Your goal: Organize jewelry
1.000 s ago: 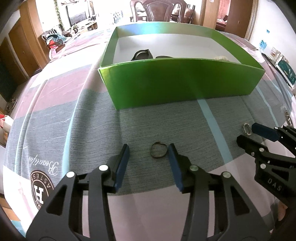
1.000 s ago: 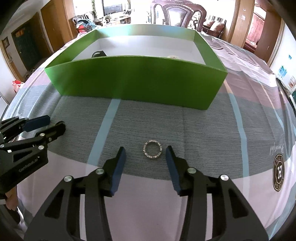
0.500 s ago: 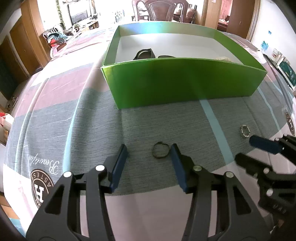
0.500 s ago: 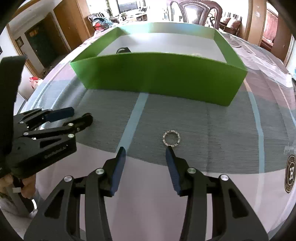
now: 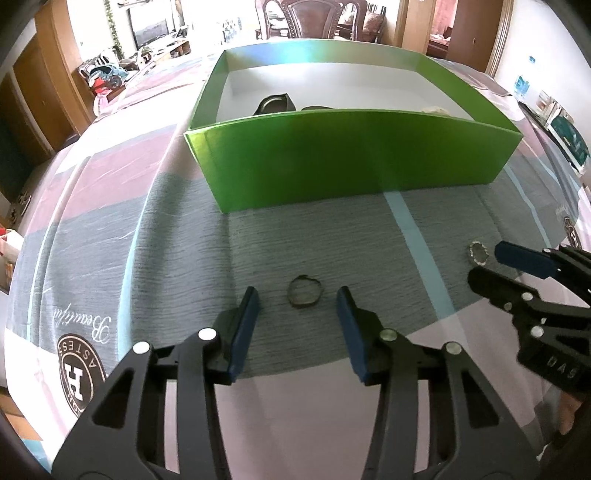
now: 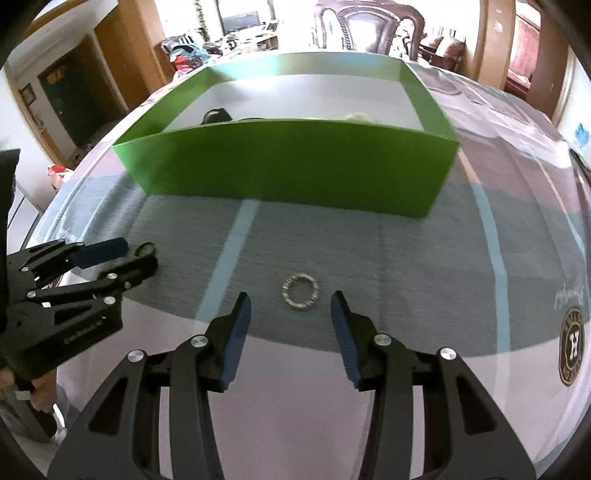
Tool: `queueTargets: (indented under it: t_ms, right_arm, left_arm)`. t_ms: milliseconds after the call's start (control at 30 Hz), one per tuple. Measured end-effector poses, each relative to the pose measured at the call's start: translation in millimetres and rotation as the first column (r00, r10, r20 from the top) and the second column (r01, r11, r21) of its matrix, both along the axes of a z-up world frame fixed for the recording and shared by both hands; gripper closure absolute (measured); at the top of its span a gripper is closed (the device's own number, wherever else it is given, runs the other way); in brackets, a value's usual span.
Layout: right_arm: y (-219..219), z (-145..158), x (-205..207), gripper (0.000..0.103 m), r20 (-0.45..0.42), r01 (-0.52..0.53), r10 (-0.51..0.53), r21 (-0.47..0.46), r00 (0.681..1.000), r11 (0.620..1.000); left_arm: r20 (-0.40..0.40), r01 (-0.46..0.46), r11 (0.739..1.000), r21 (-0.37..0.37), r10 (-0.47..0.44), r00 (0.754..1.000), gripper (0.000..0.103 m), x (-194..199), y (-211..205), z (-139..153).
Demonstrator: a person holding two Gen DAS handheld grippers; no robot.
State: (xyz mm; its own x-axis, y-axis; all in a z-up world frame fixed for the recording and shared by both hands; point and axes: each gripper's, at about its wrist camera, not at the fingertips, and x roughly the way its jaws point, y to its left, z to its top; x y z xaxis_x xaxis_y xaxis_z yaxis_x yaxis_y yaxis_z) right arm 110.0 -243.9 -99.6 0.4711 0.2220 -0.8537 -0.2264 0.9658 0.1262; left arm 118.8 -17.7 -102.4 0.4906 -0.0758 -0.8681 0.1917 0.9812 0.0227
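A thin dark ring [image 5: 304, 291] lies on the grey cloth between the open fingers of my left gripper [image 5: 298, 301]; it also shows in the right wrist view [image 6: 146, 250]. A studded silver ring [image 6: 300, 291] lies between the open fingers of my right gripper [image 6: 291, 304]; in the left wrist view it [image 5: 478, 253] lies at that gripper's [image 5: 489, 263] tips. A green box [image 5: 351, 162] [image 6: 295, 158] stands behind, holding a dark item [image 5: 275, 104] and a pale item [image 5: 436, 109].
The table carries a striped grey, pink and white cloth [image 5: 110, 229] with round logos [image 5: 79, 369] [image 6: 571, 341]. Chairs [image 5: 314, 18] and doorways stand beyond the far edge. The left gripper's body [image 6: 62, 306] sits at the left of the right wrist view.
My right gripper swung left off the silver ring, then came back so the ring lies centred between its fingers. My left gripper shifted slightly so the dark ring sits more centred. Both stay open.
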Motion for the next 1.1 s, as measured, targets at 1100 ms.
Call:
queueTargets:
  t_ms: [1100]
  right_arm:
    - [6,-6,5,0.083,0.050,0.050,-0.045,-0.095,0.998,0.994]
  left_arm:
    - [0.016,0.021,0.999,-0.025,-0.021,1.000,0.079,0,-4,0]
